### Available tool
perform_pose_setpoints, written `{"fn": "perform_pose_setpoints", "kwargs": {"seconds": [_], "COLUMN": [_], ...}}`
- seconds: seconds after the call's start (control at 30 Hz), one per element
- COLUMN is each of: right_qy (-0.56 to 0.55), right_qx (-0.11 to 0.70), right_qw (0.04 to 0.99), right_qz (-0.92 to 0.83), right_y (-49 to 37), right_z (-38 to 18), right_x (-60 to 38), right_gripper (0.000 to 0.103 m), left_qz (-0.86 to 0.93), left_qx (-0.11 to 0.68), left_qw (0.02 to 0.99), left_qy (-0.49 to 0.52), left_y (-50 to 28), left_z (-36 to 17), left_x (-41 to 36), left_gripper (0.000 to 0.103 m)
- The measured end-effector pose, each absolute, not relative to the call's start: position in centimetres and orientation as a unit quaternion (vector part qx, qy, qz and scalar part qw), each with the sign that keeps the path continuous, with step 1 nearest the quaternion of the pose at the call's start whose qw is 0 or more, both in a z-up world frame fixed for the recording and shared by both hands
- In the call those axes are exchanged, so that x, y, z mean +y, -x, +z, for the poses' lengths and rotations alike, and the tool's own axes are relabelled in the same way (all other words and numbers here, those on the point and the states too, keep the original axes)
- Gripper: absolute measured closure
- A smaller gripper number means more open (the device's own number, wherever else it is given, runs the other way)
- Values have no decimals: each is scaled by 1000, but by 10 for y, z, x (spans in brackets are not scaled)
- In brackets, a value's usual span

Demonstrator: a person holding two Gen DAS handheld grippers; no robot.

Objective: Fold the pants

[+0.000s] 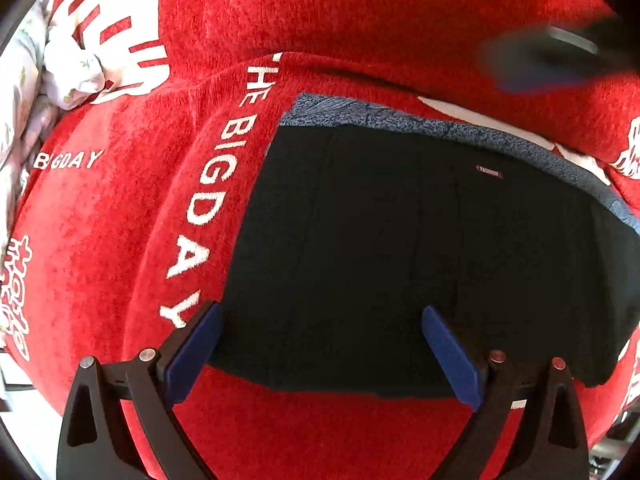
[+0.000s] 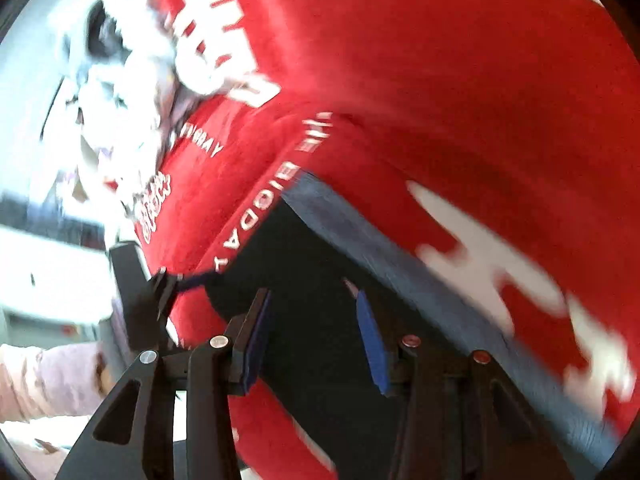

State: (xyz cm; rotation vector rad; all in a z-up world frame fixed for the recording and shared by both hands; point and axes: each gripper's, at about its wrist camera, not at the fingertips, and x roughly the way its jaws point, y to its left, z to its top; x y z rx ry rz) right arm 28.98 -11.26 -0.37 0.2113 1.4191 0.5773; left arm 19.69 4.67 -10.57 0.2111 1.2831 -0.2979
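Black pants [image 1: 400, 240] lie folded flat on a red blanket [image 1: 340, 12], their grey-blue waistband [image 1: 400, 120] along the far edge and a small label near it. My left gripper [image 1: 322, 308] hovers open over the pants' near left part, with nothing between its blue pads. The right gripper [image 1: 552, 56] is a dark blur at the top right there. In the blurred right wrist view the right gripper [image 2: 313, 294] stands partly open above the pants [image 2: 304, 240], empty, with the waistband [image 2: 380, 248] to its right. The left gripper [image 2: 160, 284] is at the pants' left corner.
The red blanket [image 2: 440, 60] carries white lettering and has a raised fold running left of the pants. Crumpled white floral fabric [image 1: 60, 76] lies at its far left edge. A person's pale pink sleeve [image 2: 40, 384] is at the lower left.
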Motion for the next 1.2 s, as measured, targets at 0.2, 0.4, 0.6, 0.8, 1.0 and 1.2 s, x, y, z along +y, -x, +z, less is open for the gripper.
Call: {"fn": "perform_pose_setpoints", "kwargs": {"seconds": [0.2, 0.4, 0.6, 0.8, 1.0, 1.2], "right_qy": [-18, -57, -47, -22, -35, -28], "right_qx": [688, 725, 748, 739, 721, 721], "right_qw": [672, 631, 604, 611, 613, 617], "right_qz": [274, 270, 272, 284, 320, 314], "right_y": [-349, -372, -380, -383, -375, -379], "right_z": [-58, -96, -104, -103, -81, -87], "right_x": [-55, -48, -40, -41, -28, -14], "right_gripper": [56, 62, 88, 64, 95, 95], "left_qz": [-150, -167, -174, -178, -159, -142], "left_qx": [581, 575, 583, 578, 587, 590], "left_qw": [798, 799, 791, 794, 792, 793], "left_qy": [-61, -53, -56, -61, -48, -44], "left_y": [-193, -193, -194, -194, -191, -182], "left_z": [-112, -110, -108, -112, -106, -98], "left_x": [56, 61, 60, 62, 70, 81], "left_gripper": [3, 3, 3, 3, 3, 3]}}
